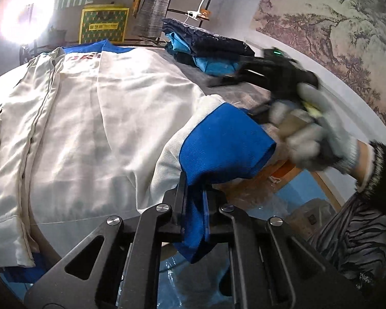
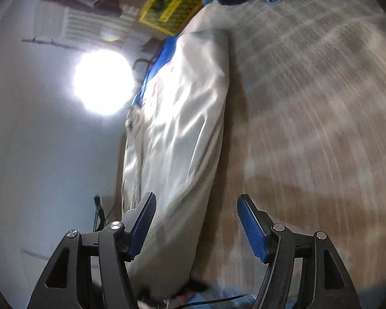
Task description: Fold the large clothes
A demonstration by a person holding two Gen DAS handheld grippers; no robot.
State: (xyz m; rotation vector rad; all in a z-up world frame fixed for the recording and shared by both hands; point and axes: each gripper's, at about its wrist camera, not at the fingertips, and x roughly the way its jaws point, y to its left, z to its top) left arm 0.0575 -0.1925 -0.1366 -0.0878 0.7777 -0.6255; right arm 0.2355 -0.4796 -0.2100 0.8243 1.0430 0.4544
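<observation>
A large cream jacket (image 1: 90,118) with blue trim lies spread on the grey table cover (image 1: 234,95). My left gripper (image 1: 193,200) is shut on the blue cuff (image 1: 224,146) of its sleeve, held at the jacket's right edge. My right gripper (image 1: 249,74), held in a gloved hand (image 1: 319,141), hovers blurred above the table to the right of the sleeve. In the right wrist view that gripper (image 2: 196,221) is open and empty, with its blue pads (image 2: 252,229) over the jacket's (image 2: 177,134) edge and the table cover (image 2: 308,103).
A stack of folded dark and light blue clothes (image 1: 205,46) sits at the table's far side. A yellow box (image 1: 103,25), a wire rack (image 1: 162,7) and bright lamps (image 1: 25,13) stand behind. A painted wall hanging (image 1: 334,31) is on the right.
</observation>
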